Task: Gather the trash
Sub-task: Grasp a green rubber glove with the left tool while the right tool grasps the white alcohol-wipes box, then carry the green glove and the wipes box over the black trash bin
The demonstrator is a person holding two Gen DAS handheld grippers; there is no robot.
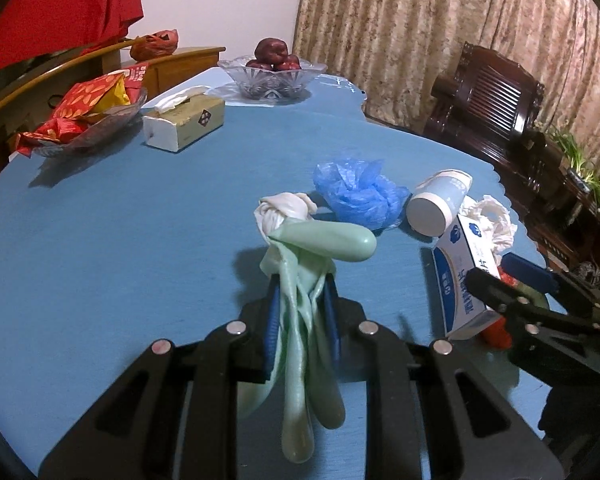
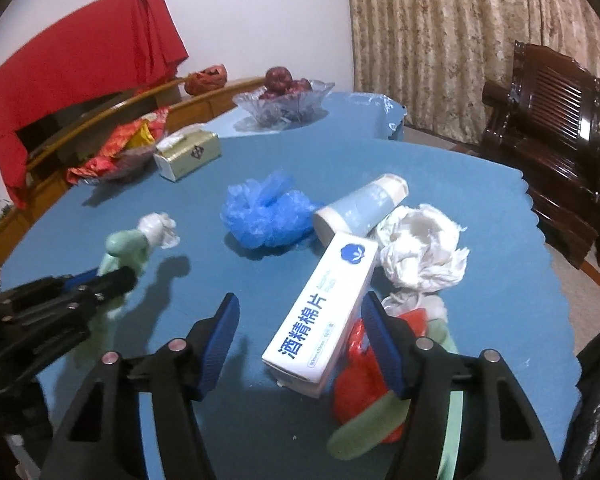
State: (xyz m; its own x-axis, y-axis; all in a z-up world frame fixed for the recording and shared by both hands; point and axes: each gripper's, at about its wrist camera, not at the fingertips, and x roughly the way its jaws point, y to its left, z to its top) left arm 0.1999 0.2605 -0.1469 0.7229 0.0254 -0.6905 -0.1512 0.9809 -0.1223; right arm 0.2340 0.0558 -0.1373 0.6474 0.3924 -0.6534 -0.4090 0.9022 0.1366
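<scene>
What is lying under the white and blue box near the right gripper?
The white and blue box rests partly on red plastic and a pale green glove. Anything else beneath it is covered.

The left hand-held gripper (image 1: 300,312) is a matte black plastic frame with triangular cut-outs and four round silver screw heads across its linkage arms; ribbed blue pads line the inner faces of its two fingers. The right hand-held gripper (image 2: 300,344) is built the same, with black arms, silver screws and ribbed blue pads (image 2: 220,344).
</scene>
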